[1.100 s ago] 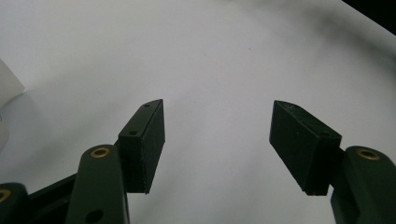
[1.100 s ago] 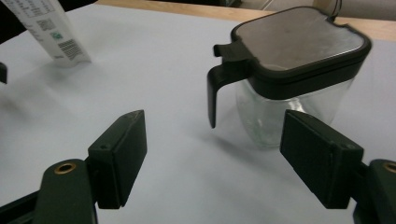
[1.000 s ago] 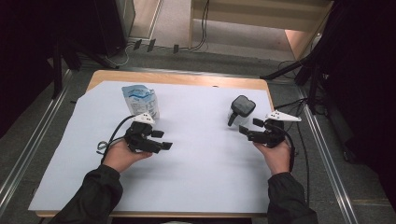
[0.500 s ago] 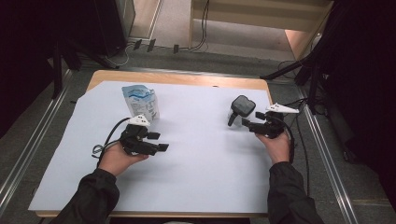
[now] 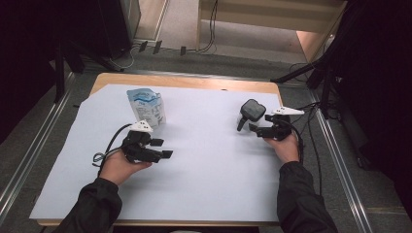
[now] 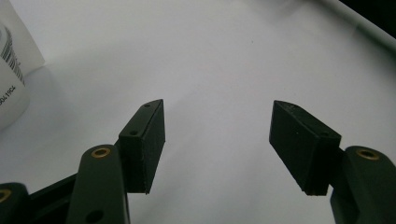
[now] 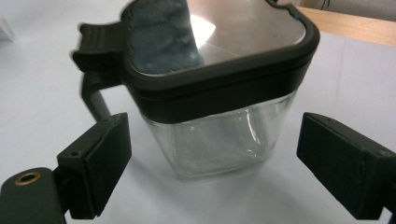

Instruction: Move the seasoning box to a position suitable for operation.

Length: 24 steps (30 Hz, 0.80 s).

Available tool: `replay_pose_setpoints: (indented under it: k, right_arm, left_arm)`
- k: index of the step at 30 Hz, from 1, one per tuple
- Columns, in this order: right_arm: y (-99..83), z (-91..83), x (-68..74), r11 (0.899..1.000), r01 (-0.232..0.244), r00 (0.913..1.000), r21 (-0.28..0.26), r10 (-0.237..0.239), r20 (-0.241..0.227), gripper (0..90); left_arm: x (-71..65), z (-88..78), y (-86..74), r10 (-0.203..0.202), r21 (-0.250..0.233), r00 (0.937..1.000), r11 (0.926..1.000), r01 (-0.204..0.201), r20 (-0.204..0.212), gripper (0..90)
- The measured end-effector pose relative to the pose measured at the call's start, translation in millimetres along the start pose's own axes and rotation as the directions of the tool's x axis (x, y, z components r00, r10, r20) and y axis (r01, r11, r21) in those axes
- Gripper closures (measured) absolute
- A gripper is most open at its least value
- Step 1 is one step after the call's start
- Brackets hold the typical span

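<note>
High view: overhead from the person's side, facing forward and down; left gripper view: low, close over the white sheet (image 6: 224,60); right gripper view: close on the glass jar (image 7: 219,93), shared with high view (image 5: 250,112).

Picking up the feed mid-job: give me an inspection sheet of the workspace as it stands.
Surface: white sheet over a wooden table.
Job's things: glass jug with dark lid and handle, upright at right; pouch upright at left.
Clutter: nothing seen.
Grippers: right claw has just been opening, jaws either side of the jug, pads apart from it; left claw open over bare sheet.
Cables: one loops from the left claw; others trail at right.
Surroundings: dark floor, metal rails, stands.
</note>
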State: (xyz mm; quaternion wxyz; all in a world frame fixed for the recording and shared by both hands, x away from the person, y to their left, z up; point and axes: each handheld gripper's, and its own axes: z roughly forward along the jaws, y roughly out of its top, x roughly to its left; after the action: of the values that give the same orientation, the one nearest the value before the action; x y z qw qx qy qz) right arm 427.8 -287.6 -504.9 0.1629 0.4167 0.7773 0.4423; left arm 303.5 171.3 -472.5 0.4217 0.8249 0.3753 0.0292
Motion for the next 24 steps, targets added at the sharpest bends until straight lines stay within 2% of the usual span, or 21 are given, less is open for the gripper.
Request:
replay_pose_setpoints:
  k: [6,9,11,18,24]
  right_arm:
    - [-1.3,6.6,0.9,0.999,0.03,0.9992,-0.04,-0.029,0.028,13.7]
    - [-0.7,9.4,3.0,0.998,0.04,0.9989,-0.056,-0.038,0.027,15.1]
    - [1.4,12.3,2.9,0.998,0.048,0.9987,-0.039,-0.047,0.022,15.0]
    - [3.9,19.7,-0.5,0.998,0.041,0.9991,-0.047,-0.041,-0.005,13.4]
    - [4.6,22.5,0.7,0.997,0.055,0.9985,-0.049,-0.054,0.003,13.5]
  left_arm:
    - [-1.2,0.6,-0.8,-0.001,0.004,1.0,1.0,0.001,0.001,37.2]
    - [-1.4,0.3,-1.8,-0.008,0.002,1.0,1.0,0.008,-0.001,37.3]
    - [-1.5,0.3,-2.6,-0.011,0.001,0.9999,0.9999,0.011,0.0,37.3]
    - [-1.4,-1.7,-5.9,-0.018,0.001,0.9998,0.9998,0.018,0.001,37.4]
    - [-1.3,-3.9,-7.7,-0.024,-0.001,0.9997,0.9997,0.024,-0.004,37.5]
